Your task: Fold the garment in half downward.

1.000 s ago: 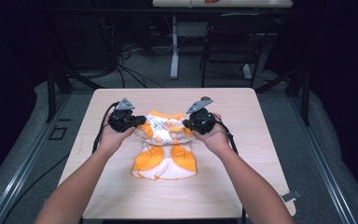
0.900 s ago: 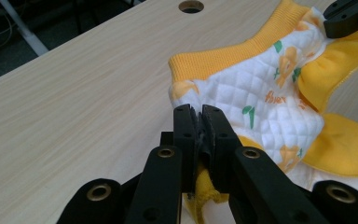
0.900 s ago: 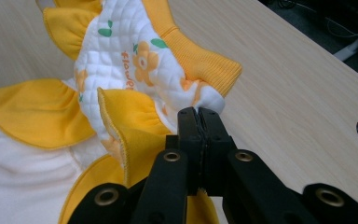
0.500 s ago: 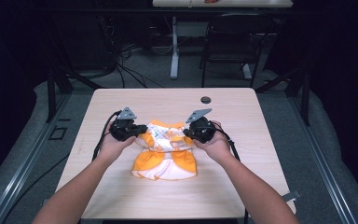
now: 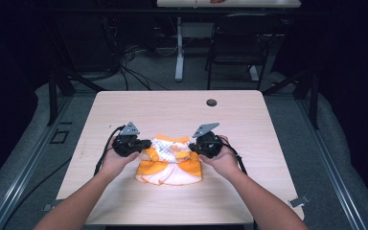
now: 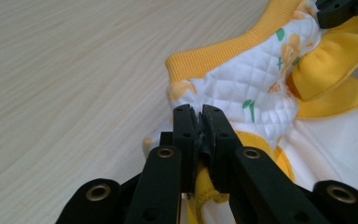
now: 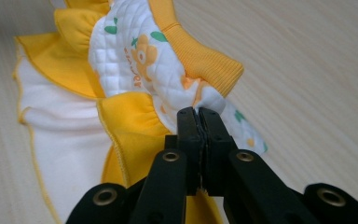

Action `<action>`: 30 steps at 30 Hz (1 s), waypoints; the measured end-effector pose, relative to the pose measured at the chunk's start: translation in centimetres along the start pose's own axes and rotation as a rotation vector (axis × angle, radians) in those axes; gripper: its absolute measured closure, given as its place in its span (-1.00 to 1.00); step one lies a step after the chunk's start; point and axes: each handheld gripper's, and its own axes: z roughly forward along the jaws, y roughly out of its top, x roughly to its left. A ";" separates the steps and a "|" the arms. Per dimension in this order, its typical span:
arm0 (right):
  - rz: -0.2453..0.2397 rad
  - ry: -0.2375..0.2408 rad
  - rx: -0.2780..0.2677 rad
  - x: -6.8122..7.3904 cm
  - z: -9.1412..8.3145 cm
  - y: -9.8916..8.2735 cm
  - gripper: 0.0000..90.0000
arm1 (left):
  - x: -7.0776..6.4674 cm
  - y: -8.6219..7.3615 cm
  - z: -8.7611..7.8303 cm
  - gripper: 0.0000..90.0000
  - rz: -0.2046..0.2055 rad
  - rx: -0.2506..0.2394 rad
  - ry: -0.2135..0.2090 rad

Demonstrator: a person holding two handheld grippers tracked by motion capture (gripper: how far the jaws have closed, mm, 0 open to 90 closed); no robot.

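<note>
- The left gripper [image 6: 198,122] has its jaws pressed together on a fold of the small yellow-and-white garment [image 5: 170,163], biting the cloth just below the ribbed yellow band [image 6: 223,53] at the garment's left end.
- The right gripper [image 7: 198,122] is likewise clamped, its jaws closed on a pinch of quilted white fabric beside the same ribbed band [image 7: 200,58] at the opposite end.
- Between the two sets of jaws the quilted printed panel [image 5: 168,146] runs as a raised strip, its long axis stretching straight from one gripper to the other; each hand is at its own end, neither nearer.
- Towards the person from the jaws, the white body with yellow ruffled trim [image 7: 56,121] lies slack on the table [image 5: 124,110].
- Beyond the jaws, away from the person, the wood is bare up to a small dark round fitting [image 5: 211,102] near the far edge, well apart from the cloth.
- Nothing appears to stand in the way of a lift or a pull outward; the likely risk is cloth slipping from one pinch.
- Each gripper's cable [image 5: 106,143] trails back beside its wrist.
</note>
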 end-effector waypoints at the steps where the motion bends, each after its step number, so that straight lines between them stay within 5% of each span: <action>1: 0.000 0.007 0.000 0.2 0.0 -0.2 0.94 | -0.1 -0.3 0.0 0.88 0.003 0.002 -0.005; 17: 0.054 0.065 -0.021 1.5 -1.4 -2.6 0.75 | -2.2 -2.4 -1.9 0.68 -0.001 -0.008 -0.075; 22: 0.086 0.074 -0.065 1.3 -2.2 -2.2 0.62 | -1.7 -1.6 -2.8 0.57 -0.021 -0.032 -0.066; 30: 0.112 0.042 -0.099 0.9 -1.9 -1.4 0.77 | -1.0 -0.7 -2.4 0.61 -0.060 -0.044 -0.035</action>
